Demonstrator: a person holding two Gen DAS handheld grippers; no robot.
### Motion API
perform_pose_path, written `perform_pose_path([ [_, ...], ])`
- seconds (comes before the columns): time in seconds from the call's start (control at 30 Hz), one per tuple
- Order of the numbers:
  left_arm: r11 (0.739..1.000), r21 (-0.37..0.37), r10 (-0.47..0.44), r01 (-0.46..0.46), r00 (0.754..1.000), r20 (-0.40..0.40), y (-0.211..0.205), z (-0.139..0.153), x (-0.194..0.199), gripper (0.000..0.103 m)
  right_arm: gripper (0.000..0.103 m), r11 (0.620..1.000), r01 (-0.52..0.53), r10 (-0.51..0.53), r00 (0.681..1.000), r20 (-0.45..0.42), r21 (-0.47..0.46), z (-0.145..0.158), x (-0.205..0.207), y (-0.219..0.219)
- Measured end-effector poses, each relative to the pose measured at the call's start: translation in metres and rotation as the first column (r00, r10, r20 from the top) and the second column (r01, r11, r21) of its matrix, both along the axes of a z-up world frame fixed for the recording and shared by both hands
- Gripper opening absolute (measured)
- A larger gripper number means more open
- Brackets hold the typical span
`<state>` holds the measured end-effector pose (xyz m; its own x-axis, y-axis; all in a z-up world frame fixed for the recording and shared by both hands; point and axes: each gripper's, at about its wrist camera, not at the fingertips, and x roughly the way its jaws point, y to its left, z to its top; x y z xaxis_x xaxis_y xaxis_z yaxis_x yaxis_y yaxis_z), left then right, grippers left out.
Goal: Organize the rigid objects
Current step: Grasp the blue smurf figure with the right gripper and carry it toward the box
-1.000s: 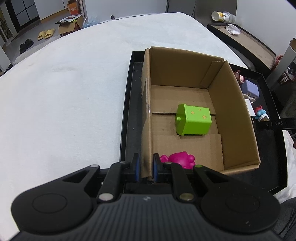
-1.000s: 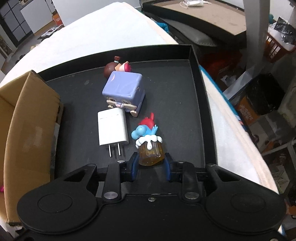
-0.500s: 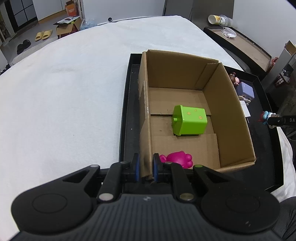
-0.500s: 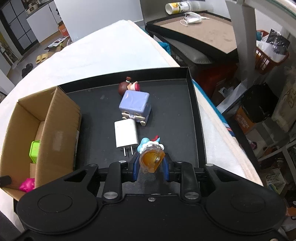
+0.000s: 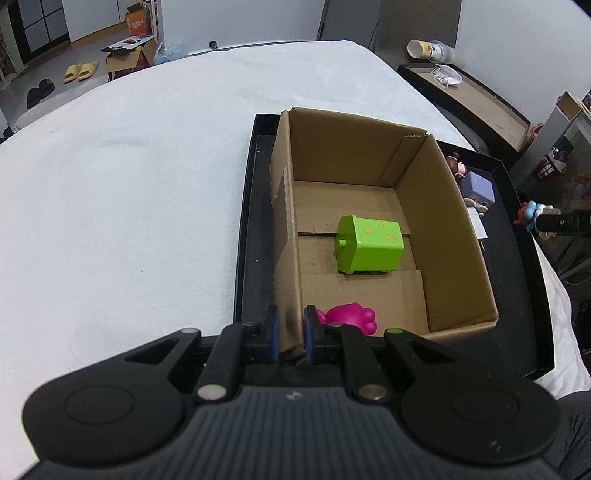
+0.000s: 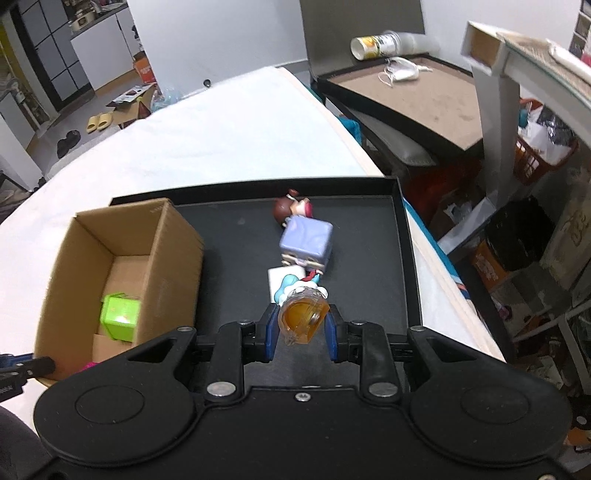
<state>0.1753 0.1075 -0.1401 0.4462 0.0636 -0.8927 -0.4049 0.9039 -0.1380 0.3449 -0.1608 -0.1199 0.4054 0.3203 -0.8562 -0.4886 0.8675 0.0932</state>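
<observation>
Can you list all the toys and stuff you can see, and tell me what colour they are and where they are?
Cardboard box: one, brown, on the tray's left side.
Tray: one, black, on the white table.
Green toy: one, inside the box.
Pink toy: one, inside the box, near corner.
Cube figure: one, lilac, on the tray.
Doll: one, brown-haired, behind the cube.
Charger: one, white, on the tray.
Blue figure on amber base: one, in the right gripper.
Left gripper: clamps the box wall.

White walls [image 6: 221, 33] surround a white-covered bed [image 5: 129, 184]; yellow slippers [image 5: 80, 71] lie on the grey floor [image 5: 48, 79] beside an open carton [image 5: 129, 57].
</observation>
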Motion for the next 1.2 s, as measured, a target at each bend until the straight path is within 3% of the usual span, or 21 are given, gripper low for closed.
perform_pose_path([
  [0.63, 0.998, -0.061, -0.005, 0.009, 0.998, 0.059, 0.011, 0.002, -0.011, 0.012, 0.025, 0.993, -0.112, 0.108, 0.990, 0.094, 0.032, 0.047, -0.023, 0.060],
  [1.2, 0.995, -0.091, -0.028, 0.036, 0.996, 0.084, 0.017, -0.001, -0.013, 0.012, 0.026, 0.975, -0.222, 0.221, 0.973, 0.068, 0.002, 0.040, -0.047, 0.129],
])
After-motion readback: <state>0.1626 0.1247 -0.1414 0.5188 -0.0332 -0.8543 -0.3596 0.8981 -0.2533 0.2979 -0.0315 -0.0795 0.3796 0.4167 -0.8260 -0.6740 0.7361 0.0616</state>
